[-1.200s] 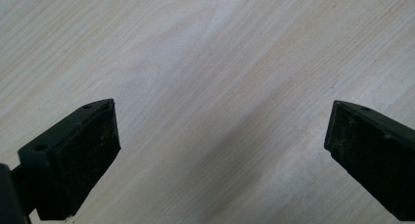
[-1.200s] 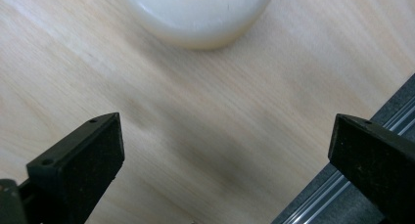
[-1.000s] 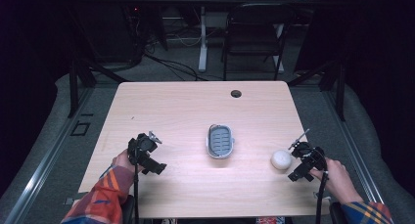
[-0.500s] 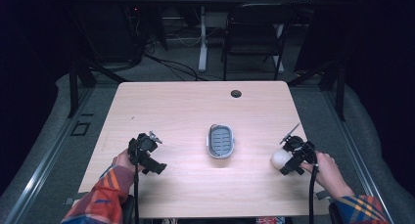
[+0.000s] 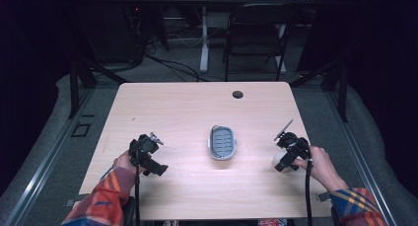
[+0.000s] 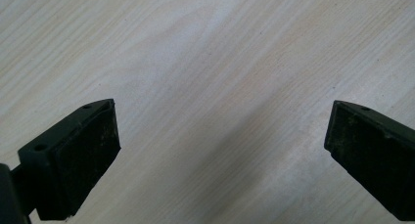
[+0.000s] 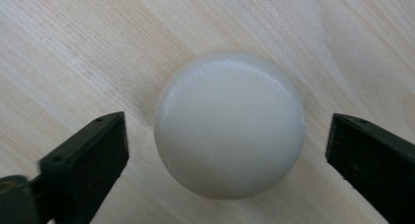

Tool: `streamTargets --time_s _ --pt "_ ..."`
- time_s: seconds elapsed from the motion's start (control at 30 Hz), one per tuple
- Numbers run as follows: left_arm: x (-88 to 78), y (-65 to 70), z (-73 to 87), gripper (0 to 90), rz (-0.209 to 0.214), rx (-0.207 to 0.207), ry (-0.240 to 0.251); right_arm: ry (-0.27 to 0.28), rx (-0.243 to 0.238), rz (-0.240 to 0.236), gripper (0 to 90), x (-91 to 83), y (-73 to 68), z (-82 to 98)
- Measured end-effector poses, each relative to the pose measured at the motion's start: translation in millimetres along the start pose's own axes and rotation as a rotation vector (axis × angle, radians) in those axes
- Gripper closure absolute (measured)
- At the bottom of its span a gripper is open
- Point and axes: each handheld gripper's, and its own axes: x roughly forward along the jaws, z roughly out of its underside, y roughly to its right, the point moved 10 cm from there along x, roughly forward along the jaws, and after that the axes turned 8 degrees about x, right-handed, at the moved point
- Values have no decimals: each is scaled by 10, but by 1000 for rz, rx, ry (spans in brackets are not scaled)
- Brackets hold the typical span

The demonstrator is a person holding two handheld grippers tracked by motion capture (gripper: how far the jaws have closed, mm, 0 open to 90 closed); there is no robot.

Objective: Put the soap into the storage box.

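A white ball rests on the wooden table near its right front. My right gripper points down over it, one jaw on each side, with a small gap of bare wood between each pad and the ball. These jaws have just been closing, and the ball sits between them untouched. In the high view the ball peeks out left of the right gripper. My left gripper hovers at the left front, and its jaws stand wide open over bare wood.
A grey oval dish with a ribbed inside sits at the table's middle. A cable hole lies near the far edge. A dark chair and desk legs stand beyond the table.
My right gripper has moved left from beside the ball to directly over it, now covering most of it in the high view. The left gripper has stayed where it was.
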Motion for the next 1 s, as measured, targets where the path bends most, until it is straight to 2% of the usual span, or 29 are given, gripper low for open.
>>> streamTargets --time_s 0.03,0.07,0.1,0.13,0.17,0.2,0.23,0.27,0.37,0.43,0.47,0.5,0.53,0.63,0.7,0.87,0.97,1.0 --pt "0 1 0 0 0 0 0 129 109 -38 125 95 -95 -87" --pt "0 1 0 0 0 0 0 129 109 -38 125 95 -95 -87" --pt "1 0 0 0 0 0 -1 -175 -178 72 135 -128 146 26" --pt "1 0 0 0 0 0 -1 -175 -178 72 135 -128 146 26" --pt "2 1 1 0 1 0 -1 65 52 -10 158 86 -76 -73" --pt "2 1 1 0 1 0 -1 65 52 -10 158 86 -76 -73" --pt "2 2 0 0 1 1 -1 28 23 2 153 63 -57 -59" --pt "2 3 0 0 1 1 -1 51 31 0 176 85 -76 -86" --pt "3 4 -2 0 -1 2 -1 29 16 12 176 76 -72 -97" --pt "4 5 -3 0 1 2 -1 49 18 11 179 98 -74 -118" --pt "6 6 -2 0 1 2 -2 9 -11 24 188 79 -46 -104" --pt "7 7 -1 0 2 2 -3 103 70 -10 197 157 -120 -163" --pt "6 7 1 0 3 4 -5 18 8 24 229 116 -57 -124" --pt "7 7 0 0 3 6 -4 8 11 29 236 118 -61 -129" --pt "7 8 -1 0 3 5 -3 -16 -5 43 238 100 -45 -119" --pt "8 8 -2 0 5 6 -3 0 1 36 240 106 -56 -124" --pt "10 11 -2 0 6 5 -3 0 -11 42 241 47 -49 -128" --pt "10 11 -2 0 6 5 -3 70 41 15 241 84 -104 -168"
